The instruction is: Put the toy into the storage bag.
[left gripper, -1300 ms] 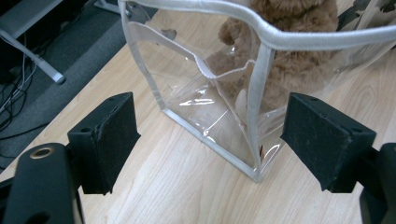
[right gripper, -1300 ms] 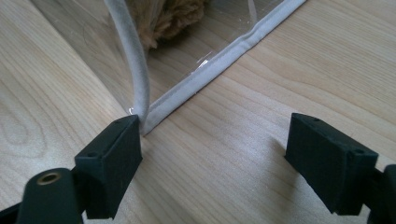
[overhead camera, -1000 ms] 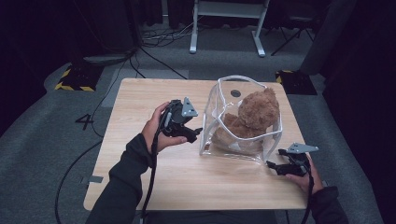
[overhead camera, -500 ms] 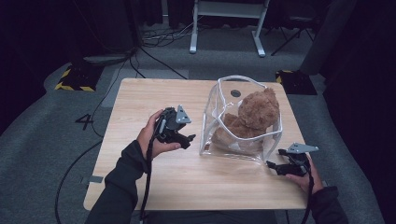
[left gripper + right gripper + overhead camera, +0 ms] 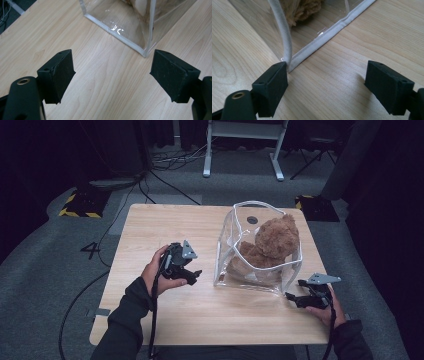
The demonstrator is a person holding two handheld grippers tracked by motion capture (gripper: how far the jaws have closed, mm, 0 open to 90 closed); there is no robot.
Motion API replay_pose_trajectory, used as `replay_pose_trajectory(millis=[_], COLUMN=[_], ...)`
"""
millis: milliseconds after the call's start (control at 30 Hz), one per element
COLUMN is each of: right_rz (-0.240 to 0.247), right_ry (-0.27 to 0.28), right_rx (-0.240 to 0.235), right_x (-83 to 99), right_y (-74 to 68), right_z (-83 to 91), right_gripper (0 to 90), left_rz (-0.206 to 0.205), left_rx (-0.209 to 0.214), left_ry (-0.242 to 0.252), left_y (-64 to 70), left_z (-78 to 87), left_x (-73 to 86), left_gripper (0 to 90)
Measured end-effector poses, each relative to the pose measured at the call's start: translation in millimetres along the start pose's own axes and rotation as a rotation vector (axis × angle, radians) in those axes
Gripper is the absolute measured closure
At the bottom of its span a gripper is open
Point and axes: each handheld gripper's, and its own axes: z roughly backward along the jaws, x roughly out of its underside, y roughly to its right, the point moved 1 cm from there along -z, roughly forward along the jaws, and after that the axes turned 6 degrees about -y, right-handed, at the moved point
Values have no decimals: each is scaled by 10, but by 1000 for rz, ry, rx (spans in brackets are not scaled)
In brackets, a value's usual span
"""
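Observation:
A brown teddy bear (image 5: 272, 245) sits inside a clear plastic bag (image 5: 235, 247) with white trim, standing upright on the wooden table (image 5: 150, 225). My left gripper (image 5: 192, 276) is held left of the bag, open, apart from it; the bag's near corner (image 5: 145, 51) lies ahead between its jaws. My right gripper (image 5: 291, 298) rests at the bag's front right corner, open. In the right gripper view the white trimmed corner (image 5: 287, 58) touches the left jaw, and brown fur (image 5: 299, 8) shows behind the plastic.
Bare table surface lies in front of the bag and to its left. The table's right edge (image 5: 320, 270) runs close to my right gripper. Cables (image 5: 165, 180) and a white stand (image 5: 240, 150) are on the grey floor beyond the table.
My left gripper has drawn back from the bag, moving left and toward the person. The right gripper and the bag have stayed in place.

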Motion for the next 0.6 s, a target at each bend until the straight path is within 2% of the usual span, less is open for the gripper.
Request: replay_pose_trajectory(millis=[600], right_rz=[0], right_ry=[0], right_rx=[0], right_x=[0], right_y=[0], right_z=[0], right_gripper=[179], left_rz=[56], left_rx=[0], left_ry=[-49], left_y=[-58], left_z=[-161], left_x=[389], left_gripper=[188])
